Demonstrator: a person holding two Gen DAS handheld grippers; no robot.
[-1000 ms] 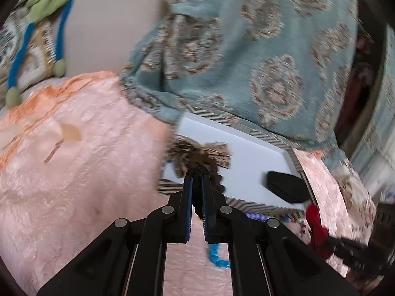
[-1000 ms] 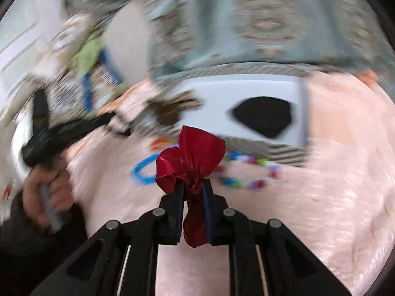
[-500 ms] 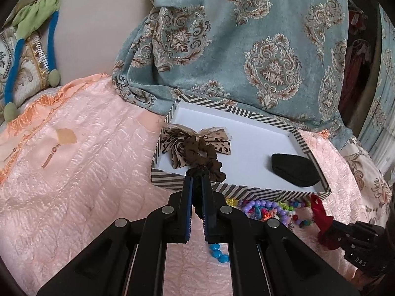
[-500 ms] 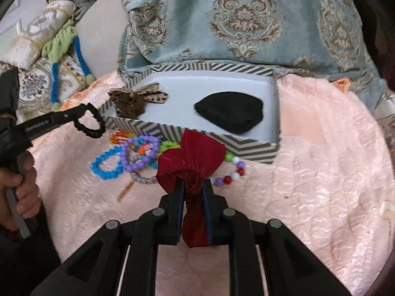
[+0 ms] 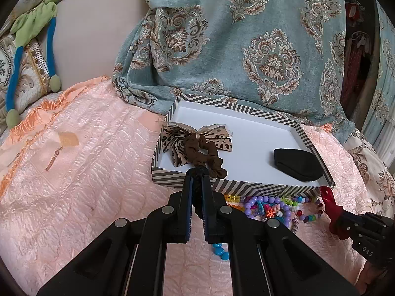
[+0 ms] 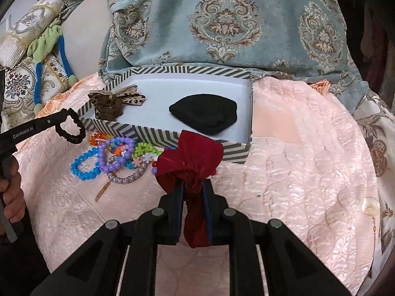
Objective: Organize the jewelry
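Observation:
My left gripper (image 5: pixel 197 174) is shut on a black hair tie (image 5: pixel 197 204), just short of the striped box's near rim (image 5: pixel 246 188). From the right wrist view the same left gripper (image 6: pixel 63 114) comes in from the left with the hair tie (image 6: pixel 81 129) dangling as a ring. My right gripper (image 6: pixel 193 183) is shut on a red velvet scrunchie (image 6: pixel 190 157), held before the striped box (image 6: pixel 148 133). A brown scrunchie (image 5: pixel 205 151), a leopard bow (image 5: pixel 172 138) and a black pouch (image 5: pixel 298 164) lie in the box. Several bead bracelets (image 6: pixel 118 157) lie in front of it.
Everything sits on a pink quilted bedspread (image 5: pixel 86 185). A teal patterned cloth (image 5: pixel 246 49) hangs right behind the box. A gold earring (image 5: pixel 53 160) lies on the bedspread at the left. Cushions and a green-and-blue cloth item (image 5: pixel 32 24) are at far left. A hand (image 6: pixel 11 192) holds the left gripper.
Both views have steadied from blur and tilted, so the box and the bracelets show fuller. Both grippers kept their hold on the hair tie and the red scrunchie.

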